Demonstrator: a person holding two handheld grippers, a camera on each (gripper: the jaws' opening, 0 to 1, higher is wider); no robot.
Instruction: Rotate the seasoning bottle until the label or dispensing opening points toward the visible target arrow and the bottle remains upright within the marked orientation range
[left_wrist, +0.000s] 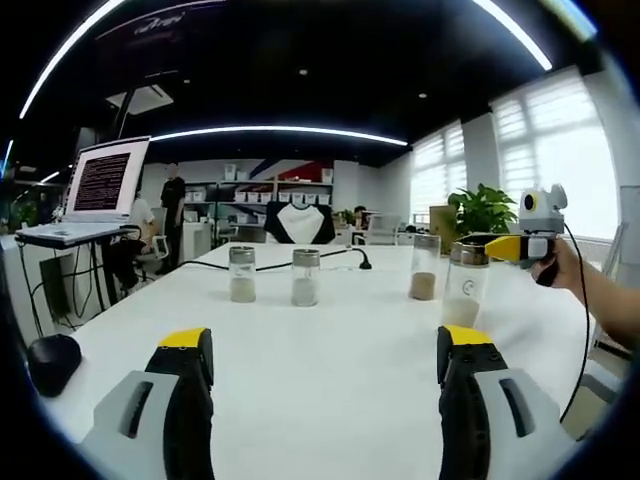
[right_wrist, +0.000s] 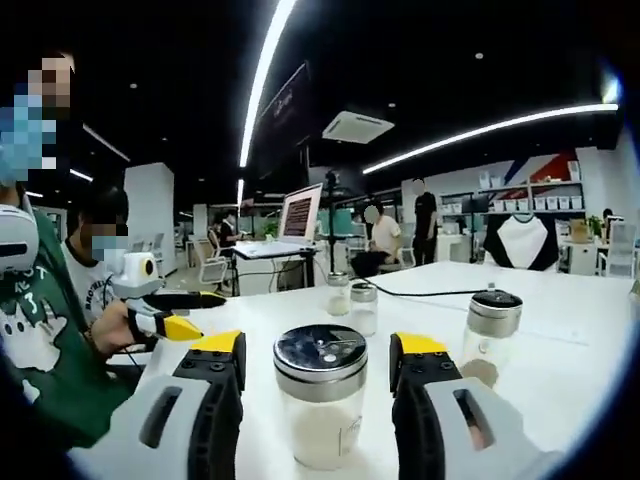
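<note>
My right gripper (right_wrist: 316, 375) has its jaws spread either side of the clear glass seasoning bottle with a chrome shaker lid (right_wrist: 320, 405) — not yet gripping. It stands upright on the white table (right_wrist: 560, 330), at my right view's six o'clock. My left gripper (left_wrist: 325, 365) hangs wide and empty. I see no target arrow, so I judge rotation not begun.

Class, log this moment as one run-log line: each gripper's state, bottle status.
right gripper: open, fingers straddling nearest seasoning bottle, contact unclear | left gripper: open, over bare white table | bottle: upright | other bottles: untouched
</note>
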